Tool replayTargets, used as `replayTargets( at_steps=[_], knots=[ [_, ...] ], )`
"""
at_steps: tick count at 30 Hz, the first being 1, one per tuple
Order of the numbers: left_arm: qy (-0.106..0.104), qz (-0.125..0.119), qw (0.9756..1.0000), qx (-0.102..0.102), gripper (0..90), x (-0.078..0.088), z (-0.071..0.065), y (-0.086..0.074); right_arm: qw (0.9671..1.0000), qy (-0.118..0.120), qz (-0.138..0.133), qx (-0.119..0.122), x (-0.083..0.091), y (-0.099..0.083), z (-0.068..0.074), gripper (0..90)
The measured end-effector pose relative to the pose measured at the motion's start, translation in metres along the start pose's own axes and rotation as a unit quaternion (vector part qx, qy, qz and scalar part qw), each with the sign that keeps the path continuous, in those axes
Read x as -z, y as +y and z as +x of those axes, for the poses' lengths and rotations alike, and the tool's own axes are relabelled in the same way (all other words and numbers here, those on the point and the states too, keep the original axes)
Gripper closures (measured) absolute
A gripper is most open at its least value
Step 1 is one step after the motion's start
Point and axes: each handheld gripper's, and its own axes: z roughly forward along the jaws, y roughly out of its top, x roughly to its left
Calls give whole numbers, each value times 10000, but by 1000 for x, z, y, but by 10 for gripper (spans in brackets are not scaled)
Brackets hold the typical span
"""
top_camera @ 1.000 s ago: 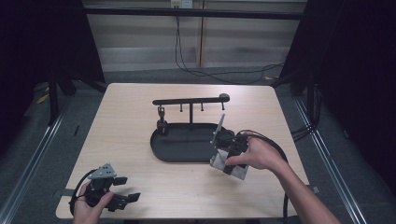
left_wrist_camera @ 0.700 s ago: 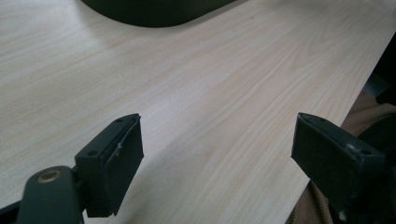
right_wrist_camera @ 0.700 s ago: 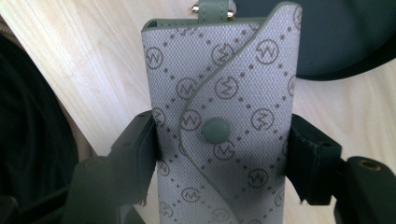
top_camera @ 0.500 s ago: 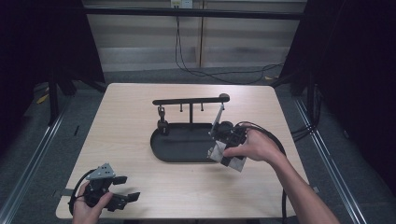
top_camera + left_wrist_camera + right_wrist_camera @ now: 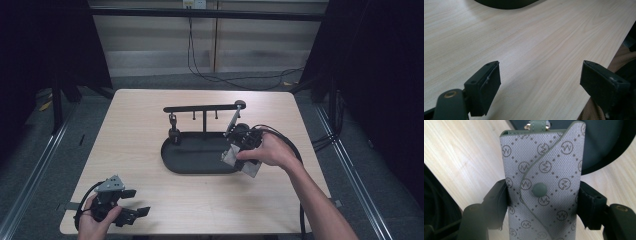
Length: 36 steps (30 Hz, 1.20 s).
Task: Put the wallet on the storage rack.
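Key pouch (image 5: pixel 541 187), grey monogram, snap-flap: clamped in right gripper (image 5: pixel 541 195) jaws beside black hanger stand (image 5: pixel 202 107); left gripper (image 5: pixel 541 82) jaws open, idle over surface (image 5: pixel 529 45); advise lifting the pouch's top loop squarely toward a free hook.

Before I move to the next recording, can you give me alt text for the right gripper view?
A grey key case with a diamond monogram pattern and a round snap sits clamped between the right gripper's two black fingers. Behind it lie the light wooden table and the edge of a dark oval tray.
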Motion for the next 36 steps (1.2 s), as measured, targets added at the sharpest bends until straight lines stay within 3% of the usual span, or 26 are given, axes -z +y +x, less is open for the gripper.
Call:
replayTargets(
  at_steps=[6, 10, 15, 24, 28, 36],
  knots=[
    [3, -14, 10000, 16, 166, 0, 0, 0, 9991, -16, -140, -391, 3, 0, -11, 335],
    [-4, -10, 10000, 30, 166, 0, 0, 0, 9966, 37, -277, -777, 6, -3, -15, 335],
    [-18, 10, 10000, 4, 166, -1, 0, 0, 9914, 40, -506, -1203, 6, -7, -21, 335],
    [-24, 39, 10000, 5, 167, -1, 0, 0, 9816, 132, -777, -1739, 3, -13, -31, 335],
    [-9, 29, 10000, -2, 167, -1, 0, 0, 9786, 145, -858, -1864, 2, -12, -35, 335],
    [-39, 59, 10000, 2, 167, -2, 0, 0, 9689, 308, -1053, -2218, -7, -16, -43, 335]
  ],
)
